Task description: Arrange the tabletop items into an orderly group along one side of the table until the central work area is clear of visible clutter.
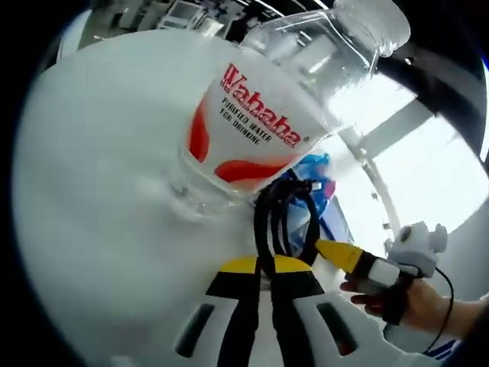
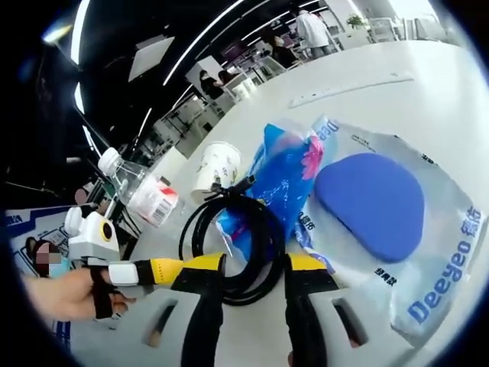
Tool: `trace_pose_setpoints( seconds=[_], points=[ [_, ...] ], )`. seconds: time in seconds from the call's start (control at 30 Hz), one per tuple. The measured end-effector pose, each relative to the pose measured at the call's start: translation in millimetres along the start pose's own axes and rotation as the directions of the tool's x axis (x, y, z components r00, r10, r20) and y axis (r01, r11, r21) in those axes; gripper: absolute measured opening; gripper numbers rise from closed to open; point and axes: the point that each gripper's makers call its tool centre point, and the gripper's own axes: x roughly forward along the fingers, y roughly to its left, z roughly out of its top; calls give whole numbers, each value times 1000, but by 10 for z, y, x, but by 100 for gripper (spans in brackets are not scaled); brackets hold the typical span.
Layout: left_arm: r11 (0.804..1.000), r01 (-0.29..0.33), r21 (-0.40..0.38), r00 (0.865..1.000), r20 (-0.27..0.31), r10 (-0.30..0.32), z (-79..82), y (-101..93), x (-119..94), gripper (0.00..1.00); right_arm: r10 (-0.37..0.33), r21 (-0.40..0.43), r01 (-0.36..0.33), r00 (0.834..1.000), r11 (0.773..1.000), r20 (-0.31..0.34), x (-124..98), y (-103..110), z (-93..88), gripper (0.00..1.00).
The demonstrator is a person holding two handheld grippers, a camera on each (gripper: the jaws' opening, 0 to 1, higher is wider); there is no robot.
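Note:
A coiled black cable (image 2: 269,243) lies on the white table (image 2: 428,92), partly over a blue packet (image 2: 279,180). My right gripper (image 2: 256,264) is open, its yellow-tipped jaws on either side of the coil's near edge. My left gripper (image 1: 266,264) is shut on the cable (image 1: 312,222); its yellow finger (image 2: 164,271) reaches in from the left in a hand. A clear Wahaha water bottle (image 1: 260,115) with a red and white label looms just beyond the left jaws, and it looks tilted (image 2: 149,199). The right gripper's finger (image 1: 340,255) touches the coil.
A clear Deeyeo bag (image 2: 428,252) holding a blue oval pad lies right of the packet. A white paper cup (image 2: 216,170) stands behind the cable. A thin pale strip (image 2: 351,88) lies farther back on the table. People and desks stand in the background.

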Motion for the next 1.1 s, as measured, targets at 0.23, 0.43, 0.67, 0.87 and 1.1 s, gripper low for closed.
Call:
trace_pose_setpoints(
  seconds=[0.23, 0.43, 0.67, 0.87, 1.1],
  points=[
    [996, 63, -67, 997, 45, -60, 67, -98, -77, 0, -3, 15, 3, 1000, 1000, 7, -17, -30, 3, 28],
    [985, 114, -128, 992, 72, -105, 73, -173, -118, 0, 10, 43, -10, 1000, 999, 16, -51, -35, -15, 28],
    [973, 157, -168, 986, 81, -145, 57, -280, -165, 0, 2, 51, -3, 1000, 999, 18, -57, -45, -32, 28],
    [971, 177, -162, 983, 76, -166, 38, -347, -196, 0, -45, 8, 45, 999, 999, -14, -123, -136, -115, 13],
    [973, 177, -146, 983, 67, -168, 4, -384, -206, 0, -52, 47, 52, 999, 998, 4, -191, -114, -95, 3]
  ],
)
